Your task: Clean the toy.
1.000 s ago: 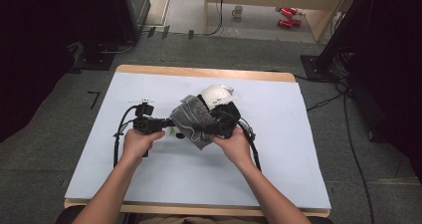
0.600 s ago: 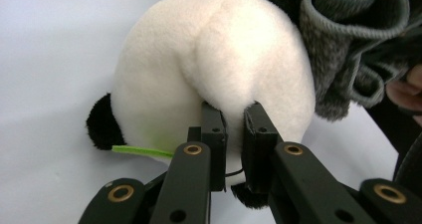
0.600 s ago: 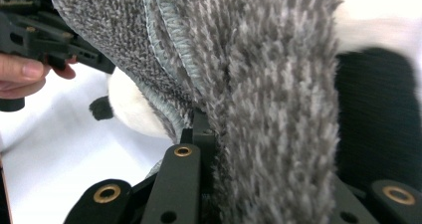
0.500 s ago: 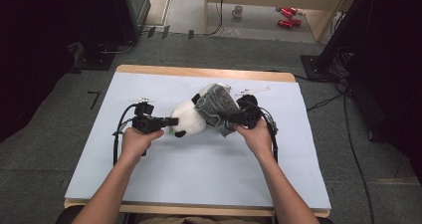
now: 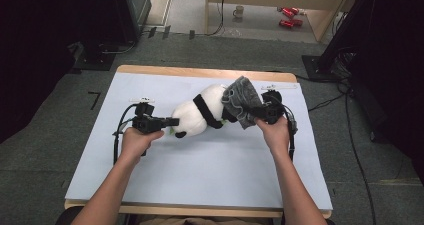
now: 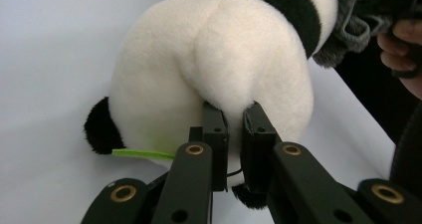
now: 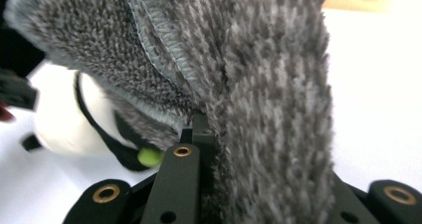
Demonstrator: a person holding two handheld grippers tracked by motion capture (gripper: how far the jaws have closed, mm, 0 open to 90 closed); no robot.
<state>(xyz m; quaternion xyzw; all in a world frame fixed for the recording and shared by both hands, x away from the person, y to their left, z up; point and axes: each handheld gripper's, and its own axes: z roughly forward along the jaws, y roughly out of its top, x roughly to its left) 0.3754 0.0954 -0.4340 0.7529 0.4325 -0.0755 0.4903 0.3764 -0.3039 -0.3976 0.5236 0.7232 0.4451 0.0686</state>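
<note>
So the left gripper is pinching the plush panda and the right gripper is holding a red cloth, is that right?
Not quite: the cloth in the right gripper is grey, as the right gripper view shows. The left gripper does pinch the plush panda.

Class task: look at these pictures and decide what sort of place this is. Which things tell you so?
Probably a lab or workshop set up for recording, not a home: a white-topped table on grey carpet, cables trailing across the floor, and black equipment stands around it.
</note>
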